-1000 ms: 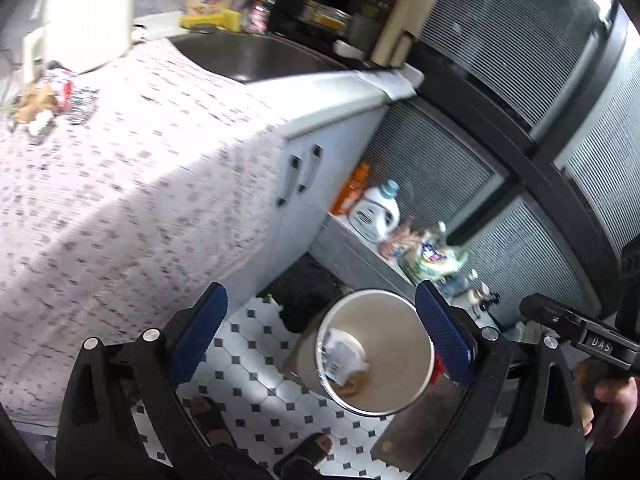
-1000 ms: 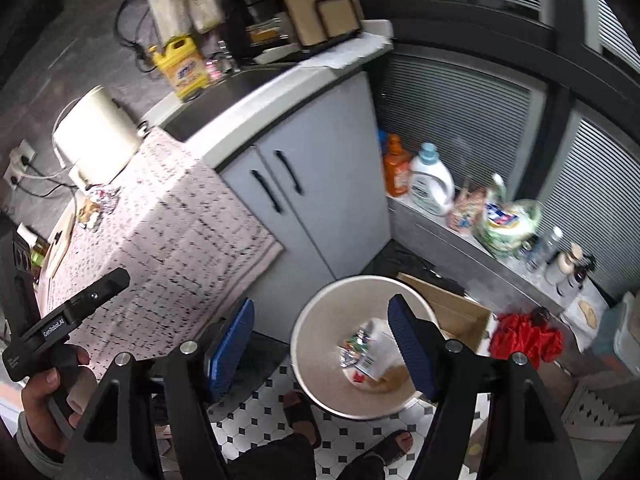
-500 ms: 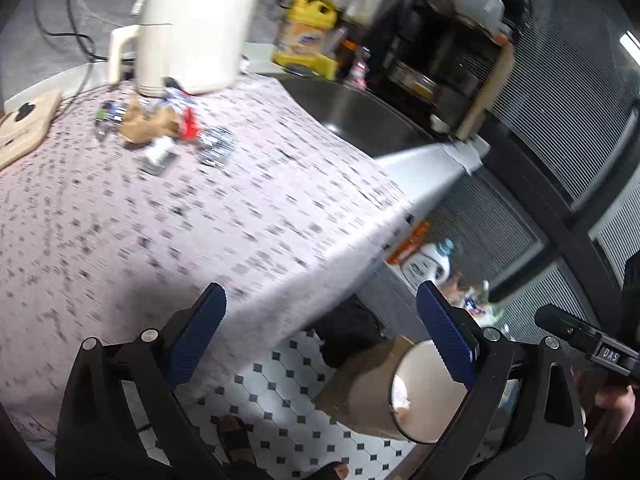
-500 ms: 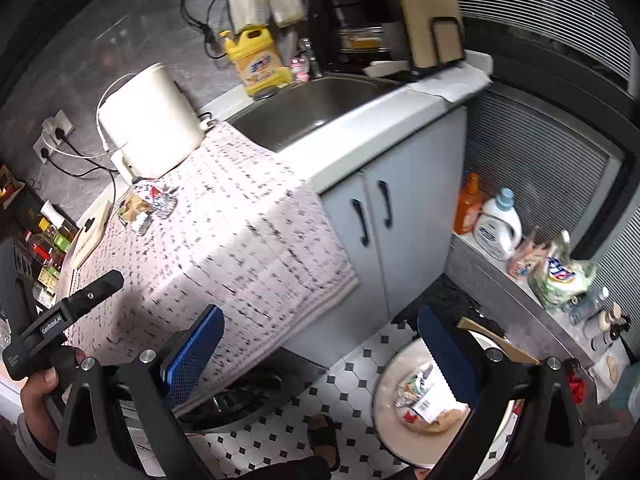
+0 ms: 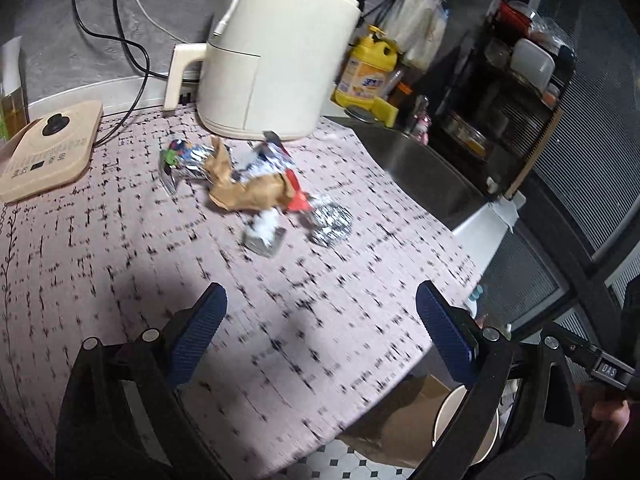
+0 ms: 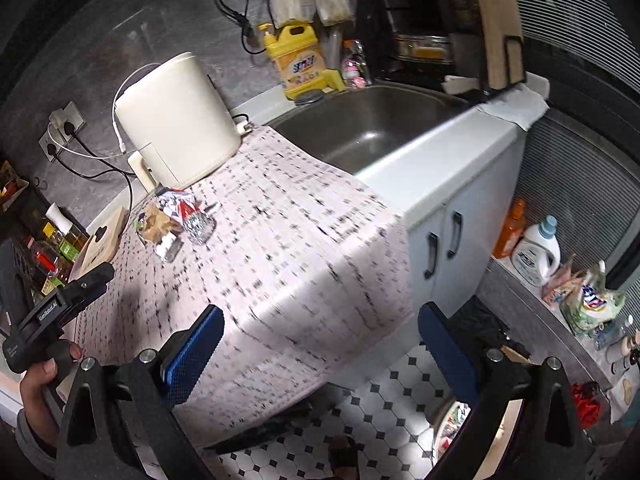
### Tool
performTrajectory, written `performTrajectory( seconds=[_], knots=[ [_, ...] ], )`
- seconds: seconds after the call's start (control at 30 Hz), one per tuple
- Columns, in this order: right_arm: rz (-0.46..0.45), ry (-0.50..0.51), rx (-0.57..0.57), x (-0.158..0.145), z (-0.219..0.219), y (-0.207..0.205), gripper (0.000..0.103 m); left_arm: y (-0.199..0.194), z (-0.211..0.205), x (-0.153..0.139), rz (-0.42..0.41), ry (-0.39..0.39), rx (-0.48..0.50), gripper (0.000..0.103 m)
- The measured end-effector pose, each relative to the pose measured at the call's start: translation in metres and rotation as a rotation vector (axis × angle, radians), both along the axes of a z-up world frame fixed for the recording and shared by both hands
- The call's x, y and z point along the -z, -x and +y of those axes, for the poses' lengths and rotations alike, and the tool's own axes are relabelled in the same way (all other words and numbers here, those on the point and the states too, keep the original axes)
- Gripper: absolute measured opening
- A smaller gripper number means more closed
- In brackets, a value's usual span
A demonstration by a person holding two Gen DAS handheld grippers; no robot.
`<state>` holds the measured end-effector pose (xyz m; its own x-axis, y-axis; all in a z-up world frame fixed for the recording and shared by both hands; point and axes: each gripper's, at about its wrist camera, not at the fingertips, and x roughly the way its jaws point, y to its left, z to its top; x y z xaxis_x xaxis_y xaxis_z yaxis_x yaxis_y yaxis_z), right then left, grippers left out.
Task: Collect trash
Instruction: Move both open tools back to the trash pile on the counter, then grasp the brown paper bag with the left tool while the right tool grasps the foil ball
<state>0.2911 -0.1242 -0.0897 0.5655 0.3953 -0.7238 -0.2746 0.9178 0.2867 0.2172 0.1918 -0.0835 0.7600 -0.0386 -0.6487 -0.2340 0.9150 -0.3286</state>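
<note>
Kitchen corner, and we see a table (image 5: 120,264) under a pink patterned cloth beside a steel sink (image 6: 372,128). Our left gripper (image 5: 320,320) hovers above the cloth, jaws wide apart and gripping nothing. Ahead of it lies the trash pile (image 5: 256,184): crumpled brown paper, foil wrappers and a red scrap, just in front of the cream air fryer (image 5: 276,56). Our right gripper (image 6: 320,344) hangs off the table's edge over the tiled floor (image 6: 372,412), jaws also spread and empty. We spot the trash bin (image 5: 464,428) low beside the table, down on the floor, with wrappers inside it in the right wrist view.
</note>
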Motion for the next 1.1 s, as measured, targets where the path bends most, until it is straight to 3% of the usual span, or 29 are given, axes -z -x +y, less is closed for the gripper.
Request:
performTrajectory(
  seconds=[0.33, 0.47, 0.63, 0.83, 0.87, 0.9, 0.93, 0.97, 1.1],
  knots=[
    [-0.017, -0.018, 0.006, 0.002, 0.064, -0.029, 0.095, -0.042, 0.067, 0.009, 0.011, 0.024, 0.009, 0.066],
    [-0.018, -0.003, 0.001, 0.002, 0.081, -0.035, 0.094, -0.057, 0.082, 0.013, 0.018, 0.035, 0.019, 0.063],
    [0.000, 0.014, 0.008, 0.000, 0.092, -0.041, 0.092, -0.076, 0.097, 0.023, 0.033, 0.062, 0.026, 0.050],
    [0.006, 0.025, 0.012, -0.007, 0.097, -0.047, 0.092, -0.095, 0.109, 0.035, 0.052, 0.101, 0.014, 0.046],
    [0.007, 0.028, 0.011, -0.008, 0.098, -0.049, 0.092, -0.097, 0.110, 0.037, 0.055, 0.108, 0.014, 0.043],
    [0.009, 0.031, 0.007, -0.009, 0.101, -0.050, 0.092, -0.100, 0.112, 0.039, 0.062, 0.116, 0.013, 0.033],
    [0.009, 0.035, 0.001, -0.009, 0.103, -0.052, 0.092, -0.101, 0.112, 0.041, 0.071, 0.114, 0.010, 0.013],
    [0.009, 0.042, -0.009, -0.009, 0.107, -0.053, 0.092, -0.103, 0.112, 0.043, 0.080, 0.115, 0.010, 0.007],
    [0.021, 0.053, -0.054, -0.004, 0.123, -0.059, 0.092, -0.091, 0.110, 0.038, 0.039, 0.098, 0.006, 0.005]
  ],
)
